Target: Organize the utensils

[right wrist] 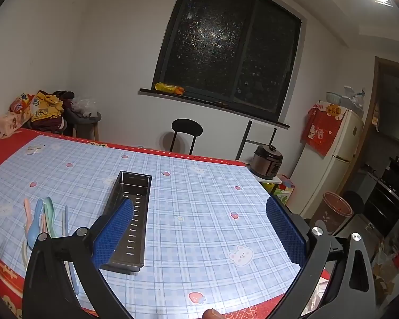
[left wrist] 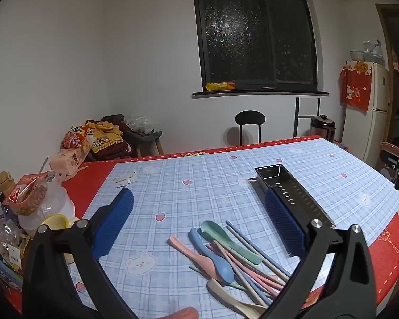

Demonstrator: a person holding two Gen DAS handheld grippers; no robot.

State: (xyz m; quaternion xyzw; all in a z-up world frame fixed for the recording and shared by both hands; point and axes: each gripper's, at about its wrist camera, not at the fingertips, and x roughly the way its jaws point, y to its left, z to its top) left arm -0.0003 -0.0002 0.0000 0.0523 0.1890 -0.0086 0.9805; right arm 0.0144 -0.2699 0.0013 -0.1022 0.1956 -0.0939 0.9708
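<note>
A pile of pastel utensils point(left wrist: 234, 260) lies on the blue plaid tablecloth: pink, blue, green and beige spoons and several chopsticks. The pile also shows at the left in the right wrist view point(right wrist: 44, 220). A long perforated metal utensil tray point(left wrist: 292, 194) lies empty to the right of the pile; it also shows in the right wrist view point(right wrist: 131, 212). My left gripper point(left wrist: 199, 204) is open and empty, held above the table just behind the pile. My right gripper point(right wrist: 199, 215) is open and empty, over bare cloth to the right of the tray.
Snack bags, a jar and bottles point(left wrist: 26, 202) crowd the table's left edge. A black chair point(left wrist: 250, 125) stands behind the far edge. A rice cooker point(right wrist: 268, 163), a fridge point(right wrist: 329, 154) and a brown bin point(right wrist: 333, 212) stand to the right.
</note>
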